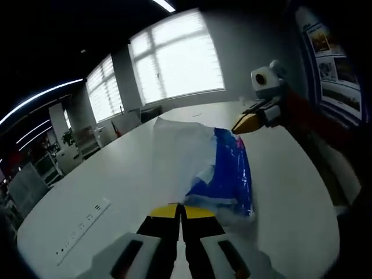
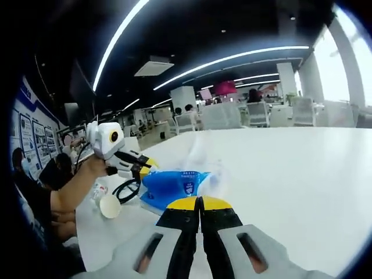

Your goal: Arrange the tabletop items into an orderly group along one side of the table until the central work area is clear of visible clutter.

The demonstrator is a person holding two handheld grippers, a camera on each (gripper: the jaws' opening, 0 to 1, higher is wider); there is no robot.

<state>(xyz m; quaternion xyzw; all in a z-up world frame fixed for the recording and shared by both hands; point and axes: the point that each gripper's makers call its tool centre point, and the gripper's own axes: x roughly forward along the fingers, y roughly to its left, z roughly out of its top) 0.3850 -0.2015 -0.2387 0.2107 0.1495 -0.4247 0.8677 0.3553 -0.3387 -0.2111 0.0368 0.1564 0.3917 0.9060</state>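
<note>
The white table (image 1: 99, 174) is taking up most of both views, and its broad middle is looking bare apart from one item. A blue and white plastic bag (image 1: 224, 171) is lying crumpled on it. In the left gripper view the left claw (image 1: 182, 214) is sitting with its yellow-tipped jaws pressed together at the bag's near edge; whether a fold of plastic is caught between them I cannot tell. In the right gripper view the right claw (image 2: 199, 204) is likewise clenched, its tips just beside the near end of the bag (image 2: 171, 186), with nothing clearly pinched.

Towards the table's edge in the right gripper view, a black cable (image 2: 125, 190) is curling beside the bag, and a small paper cup (image 2: 108, 206) is lying tipped on its side near a person's forearm (image 2: 72, 192).

Judging from this, the task is partly along: the central area is mostly clear, but the bag is not yet placed with the cup and cable at the side, and those small things are not yet looking tidy.
</note>
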